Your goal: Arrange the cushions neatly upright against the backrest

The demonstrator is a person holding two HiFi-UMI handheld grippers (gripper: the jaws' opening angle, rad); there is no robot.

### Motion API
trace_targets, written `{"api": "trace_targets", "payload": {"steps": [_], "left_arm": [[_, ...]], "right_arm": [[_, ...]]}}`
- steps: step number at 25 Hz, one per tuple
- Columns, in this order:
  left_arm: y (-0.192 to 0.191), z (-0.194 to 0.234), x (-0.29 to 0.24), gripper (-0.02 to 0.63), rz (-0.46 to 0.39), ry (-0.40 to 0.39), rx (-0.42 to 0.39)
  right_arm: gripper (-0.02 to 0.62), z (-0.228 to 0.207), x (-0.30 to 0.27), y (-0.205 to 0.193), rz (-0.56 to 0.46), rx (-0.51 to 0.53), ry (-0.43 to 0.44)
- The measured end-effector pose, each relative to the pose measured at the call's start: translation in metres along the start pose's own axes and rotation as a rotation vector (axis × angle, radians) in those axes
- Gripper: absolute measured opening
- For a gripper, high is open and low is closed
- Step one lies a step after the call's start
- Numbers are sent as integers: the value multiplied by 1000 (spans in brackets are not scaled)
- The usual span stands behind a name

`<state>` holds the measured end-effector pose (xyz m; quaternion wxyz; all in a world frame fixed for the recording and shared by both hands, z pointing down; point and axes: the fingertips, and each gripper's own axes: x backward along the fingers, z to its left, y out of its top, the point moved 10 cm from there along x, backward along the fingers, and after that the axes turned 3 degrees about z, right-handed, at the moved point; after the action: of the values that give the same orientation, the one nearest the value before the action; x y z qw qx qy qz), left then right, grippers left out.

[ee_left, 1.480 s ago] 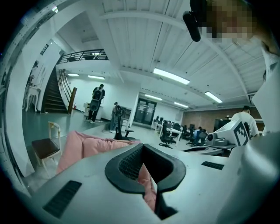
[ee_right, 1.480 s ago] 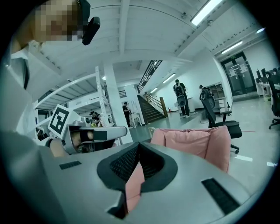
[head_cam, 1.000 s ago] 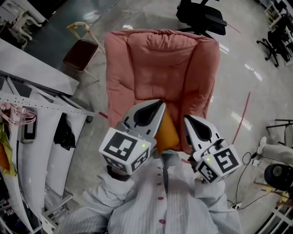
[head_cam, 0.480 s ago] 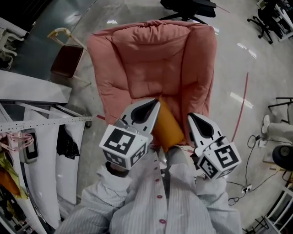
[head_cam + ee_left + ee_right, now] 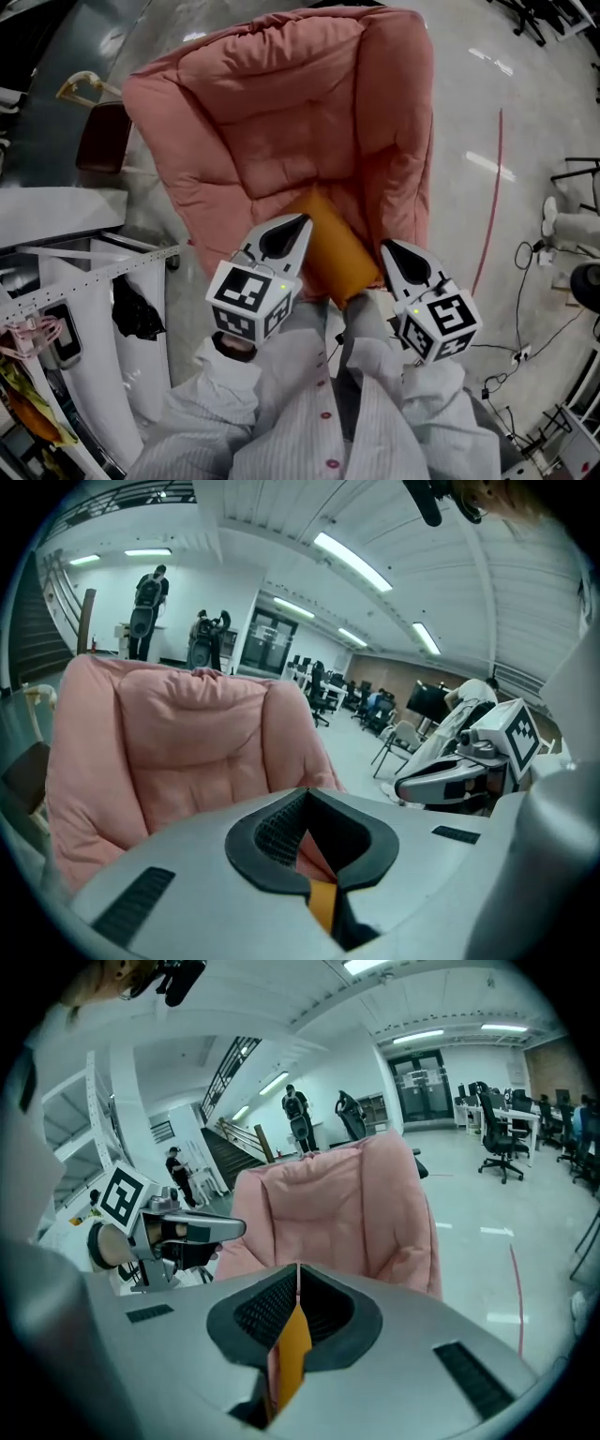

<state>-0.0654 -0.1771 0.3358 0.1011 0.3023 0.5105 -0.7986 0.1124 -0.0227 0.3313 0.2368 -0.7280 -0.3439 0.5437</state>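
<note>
Left gripper (image 5: 298, 223): jaws pressed fully together; in the left gripper view we see a thin strip of the flat orange fabric cushion (image 5: 322, 904) pinched where the pads meet.
Right gripper (image 5: 387, 247): jaws likewise closed, clamped on the opposite edge of the cushion (image 5: 291, 1349).
Cushion position: it hangs between the two grippers over the front of the pink padded fabric armchair (image 5: 281, 112), well short of the backrest (image 5: 272, 75). We cannot tell whether its lower edge touches the seat.
Reason for the hold: we judge that pinching two opposite edges keeps the soft panel stretched and standing. That way it can be laid flat against the backrest and not fold.
Open room: the seat ahead of the cushion is bare, so the way to the backrest looks unobstructed to us.
Edges: the padded right arm (image 5: 405, 141) rises just beside the right gripper, and the padded left arm (image 5: 173, 122) bounds the other side. We expect the cushion to pass between them.
Surroundings: a white metal rack (image 5: 84, 281) and a dark-red stool (image 5: 98, 150) stand left of the chair, apart from that path.
</note>
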Motion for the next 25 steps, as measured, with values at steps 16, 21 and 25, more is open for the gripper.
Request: {"api": "trace_targets", "payload": {"steps": [16, 21, 25], "left_arm": [[-111, 61, -92, 12, 223, 21, 90], [-135, 73, -107, 14, 282, 27, 99], [-154, 84, -116, 78, 336, 39, 112]], "right_arm": [[17, -60, -79, -145, 315, -209, -68], [17, -68, -96, -178, 374, -265, -75], [45, -71, -106, -201, 414, -312, -87]]}}
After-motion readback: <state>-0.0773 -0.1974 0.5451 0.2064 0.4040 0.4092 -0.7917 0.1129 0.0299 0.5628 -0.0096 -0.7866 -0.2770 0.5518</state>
